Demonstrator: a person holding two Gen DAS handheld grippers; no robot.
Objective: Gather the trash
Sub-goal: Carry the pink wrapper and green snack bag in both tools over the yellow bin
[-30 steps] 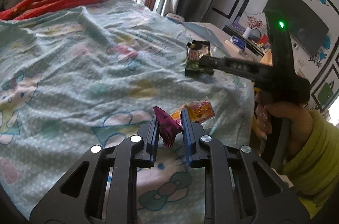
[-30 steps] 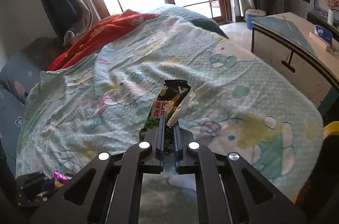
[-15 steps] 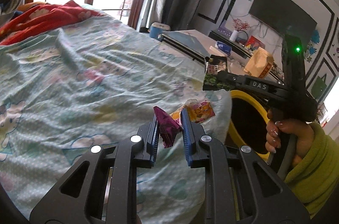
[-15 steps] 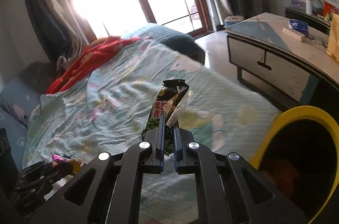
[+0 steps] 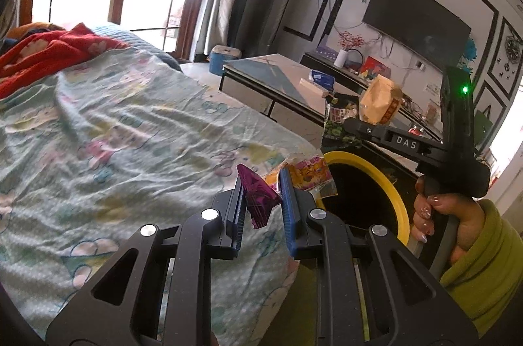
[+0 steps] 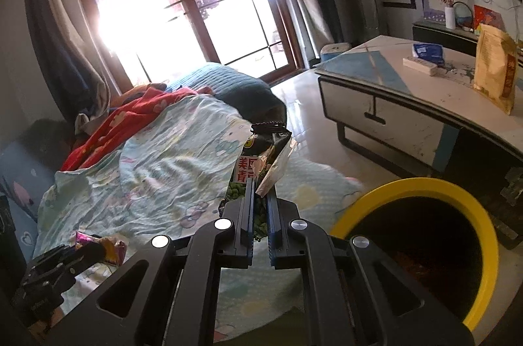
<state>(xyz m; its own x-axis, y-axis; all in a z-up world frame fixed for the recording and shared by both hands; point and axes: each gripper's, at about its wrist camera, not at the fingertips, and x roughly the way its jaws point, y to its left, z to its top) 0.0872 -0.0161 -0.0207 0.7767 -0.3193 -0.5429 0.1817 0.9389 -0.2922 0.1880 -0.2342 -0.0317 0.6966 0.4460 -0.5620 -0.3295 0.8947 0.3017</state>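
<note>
My left gripper [image 5: 261, 182] is shut on a purple foil wrapper [image 5: 258, 198], with a yellow-orange candy wrapper [image 5: 307, 172] caught against its right finger. It hangs over the bed's corner, just left of the yellow-rimmed bin [image 5: 369, 198]. My right gripper [image 6: 260, 185] is shut on a black-and-green pea snack bag [image 6: 261, 159], held above the bed edge, left of the bin [image 6: 421, 244]. The right gripper also shows in the left wrist view [image 5: 346, 127], above the bin's far rim. The left gripper with its wrappers shows low left in the right wrist view [image 6: 94, 248].
The bed with a pale cartoon-print sheet [image 5: 114, 133] and a red blanket [image 5: 49, 51] fills the left. A low white table [image 6: 408, 91] with a yellow bag [image 6: 493, 68] stands beyond the bin. Tiled floor [image 6: 307, 91] lies between.
Both grippers have swung right from over the bed towards the yellow bin, each still holding its trash. The bin has come into view in both views.
</note>
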